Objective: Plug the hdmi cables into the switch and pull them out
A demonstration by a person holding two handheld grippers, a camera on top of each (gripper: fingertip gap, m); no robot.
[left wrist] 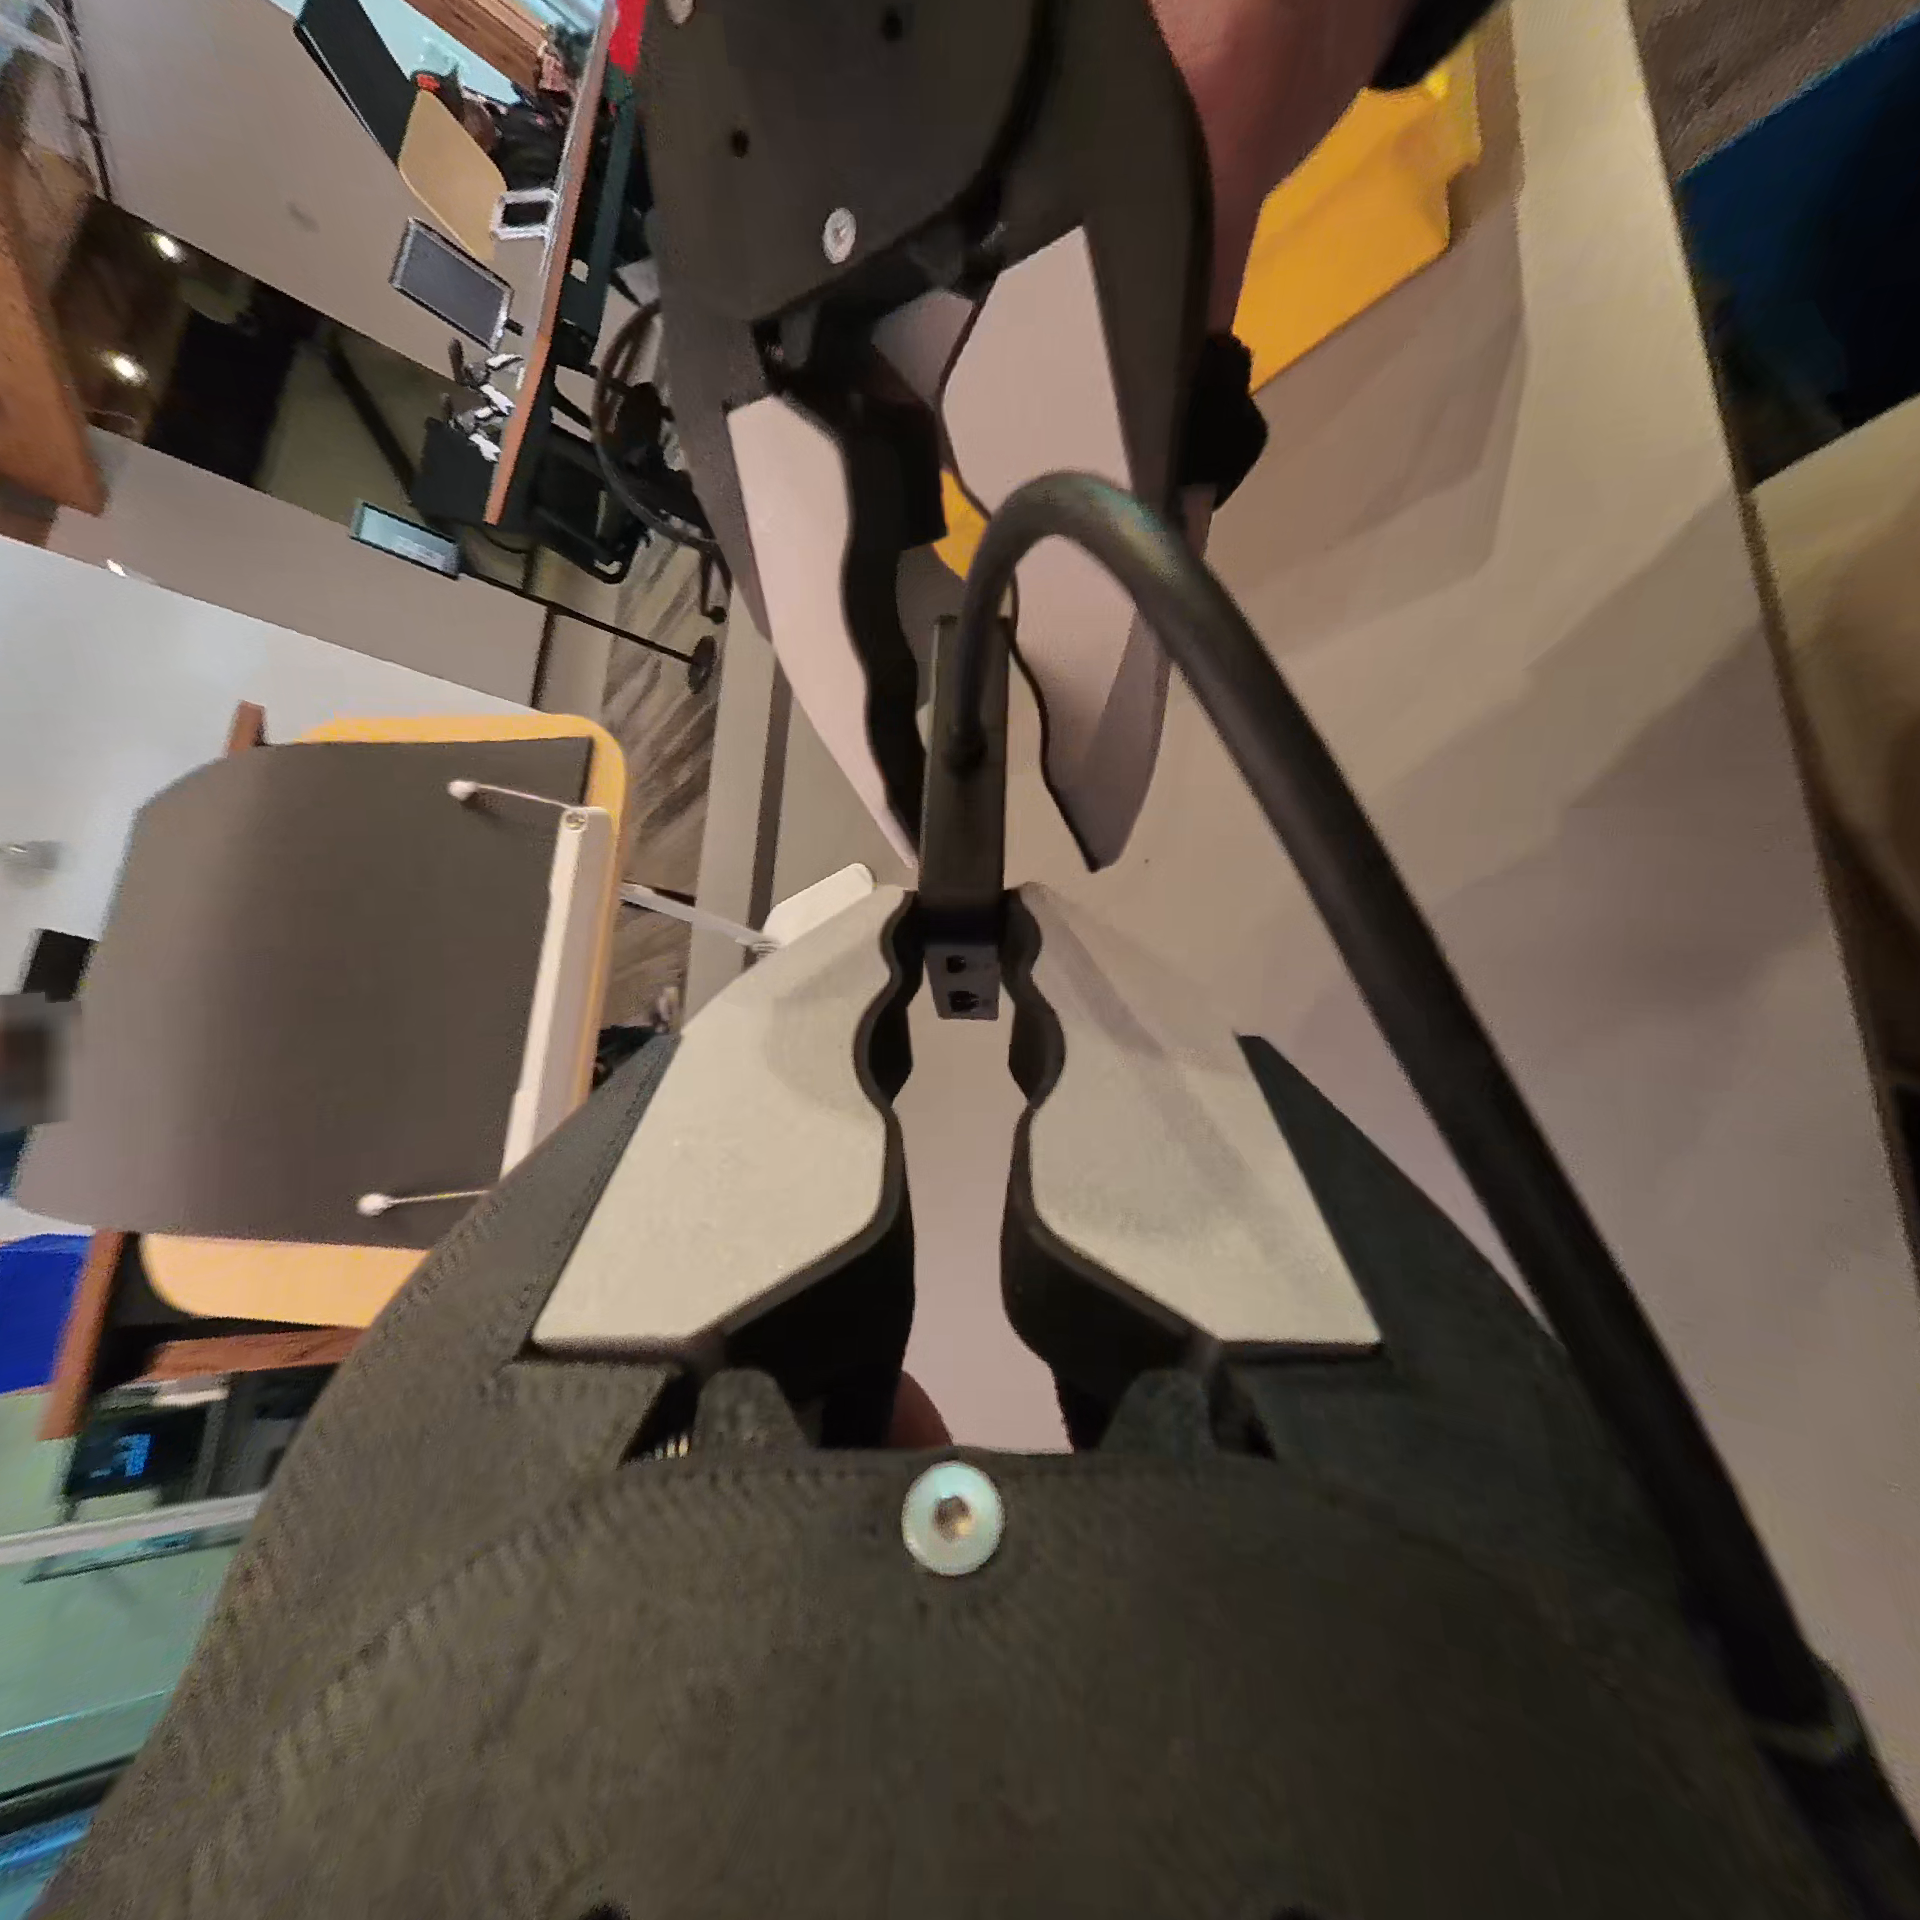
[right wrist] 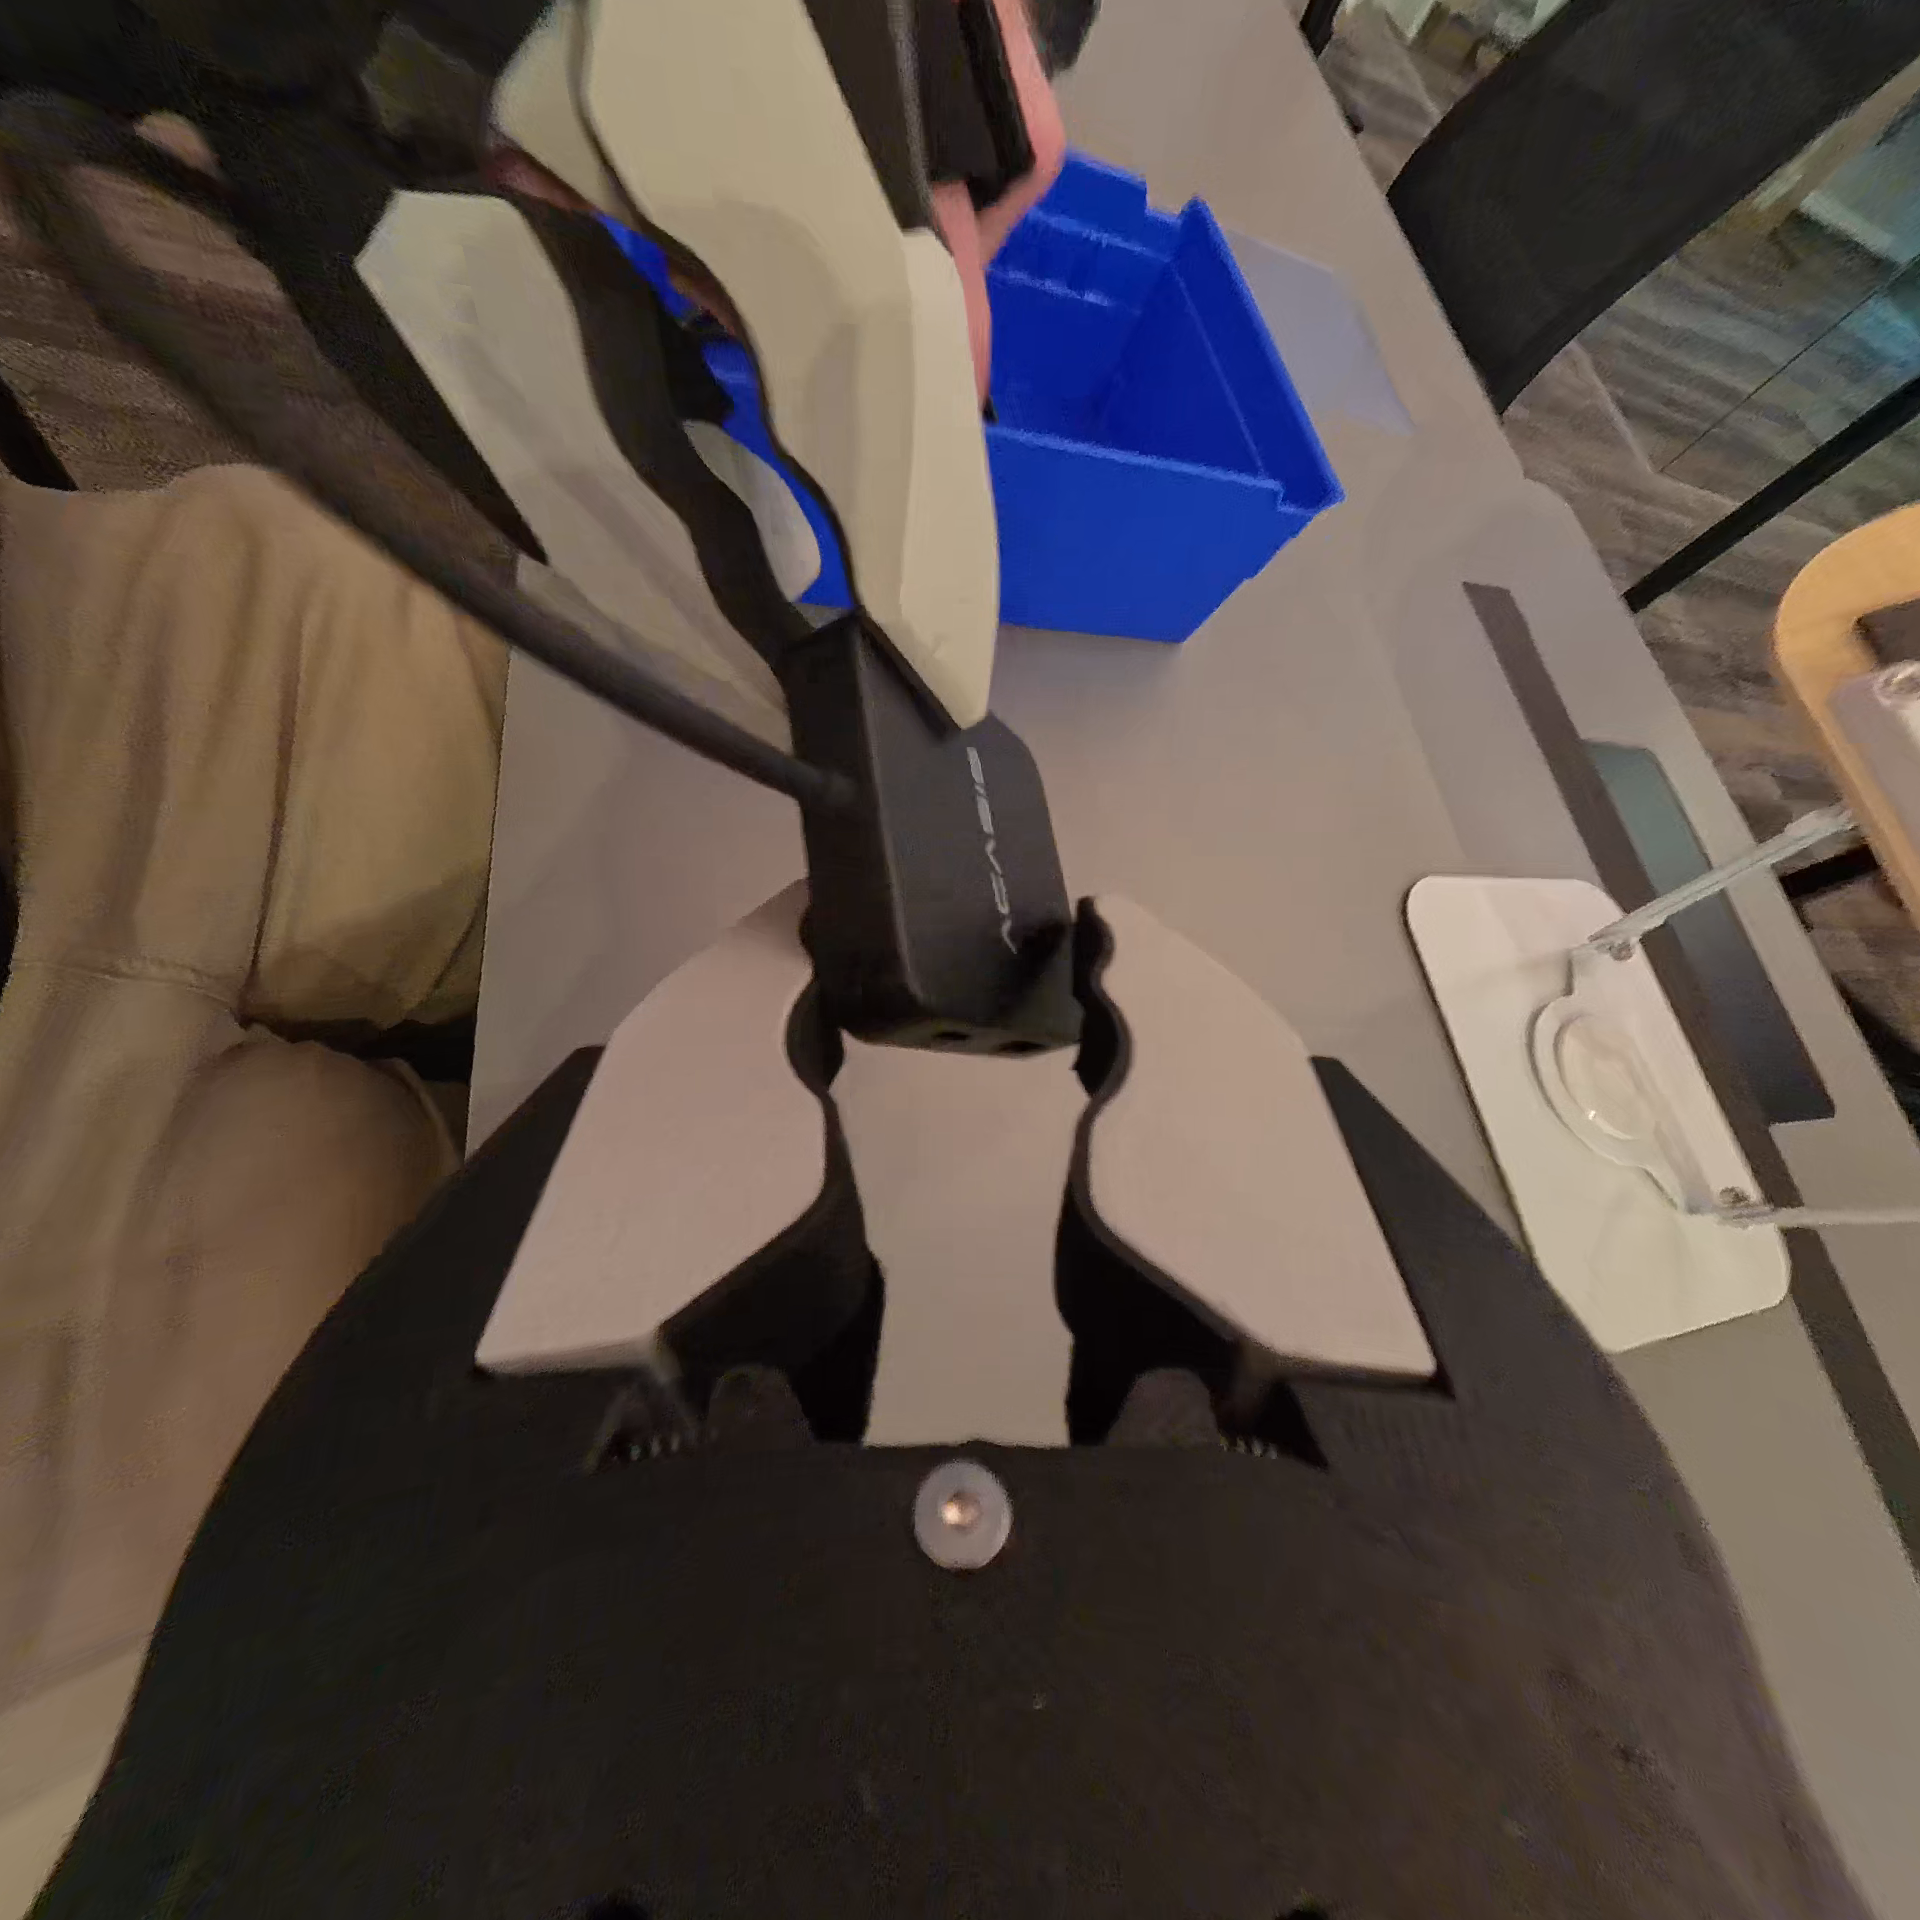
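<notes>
A small black HDMI switch with pale lettering is held in the air between both grippers, above the grey table. My left gripper is shut on one end of it, where two small holes show. My right gripper comes from the opposite side and clamps the other end. In the right wrist view my right gripper is shut on the switch, and my left gripper grips its far end. One black cable leaves the switch's side and arcs away; it also shows in the right wrist view.
A blue bin stands on the table behind the switch. A white base plate with a clear acrylic stand lies to the right. A person's beige clothing fills the left. A yellow bin and a dark panel on a stand show in the left wrist view.
</notes>
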